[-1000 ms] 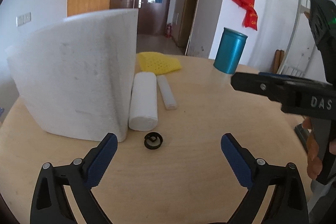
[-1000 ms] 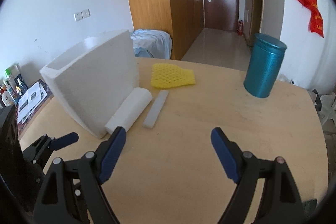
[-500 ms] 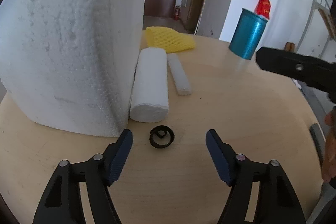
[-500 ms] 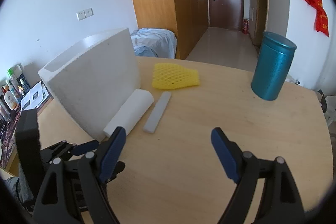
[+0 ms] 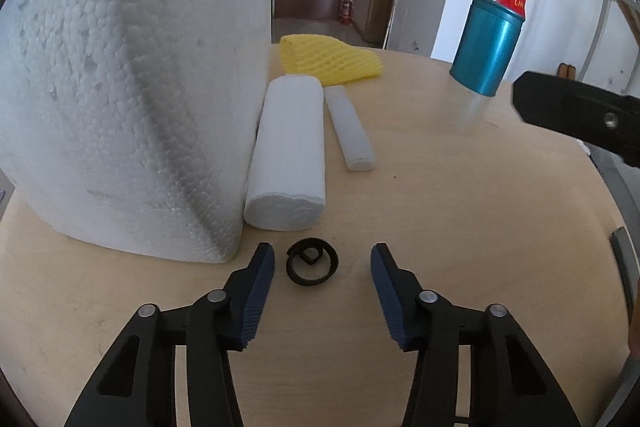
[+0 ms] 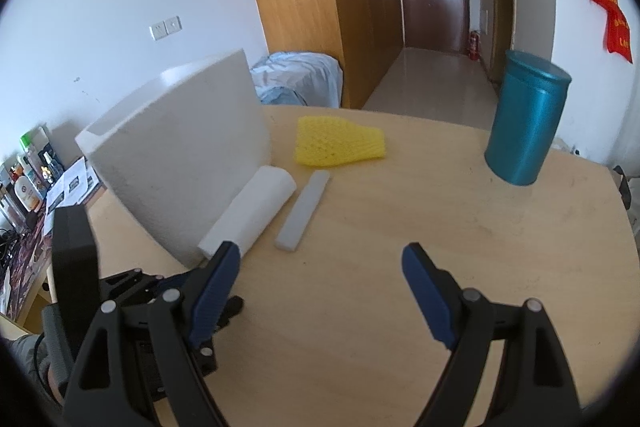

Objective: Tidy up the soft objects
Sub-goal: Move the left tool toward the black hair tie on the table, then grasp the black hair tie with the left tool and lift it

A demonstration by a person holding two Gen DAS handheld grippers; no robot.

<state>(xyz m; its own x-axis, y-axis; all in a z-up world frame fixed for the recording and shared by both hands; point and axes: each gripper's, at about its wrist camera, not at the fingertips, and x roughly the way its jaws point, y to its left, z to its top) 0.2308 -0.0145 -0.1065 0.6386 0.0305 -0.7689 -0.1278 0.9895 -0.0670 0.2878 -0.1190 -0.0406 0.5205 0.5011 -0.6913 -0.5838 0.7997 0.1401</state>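
Round wooden worktop (image 5: 460,227). Black coiled strap (image 5: 313,262) lies near front edge, btwn pads of left hand-held gripper (image 5: 322,261); jaws closing, not yet touching. Right hand-held gripper (image 6: 320,263) wide, empty, farther off.

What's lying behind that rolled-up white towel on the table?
Behind the white roll lies a yellow foam net, flat on the table. The foam box beside the roll hides whatever is behind it.
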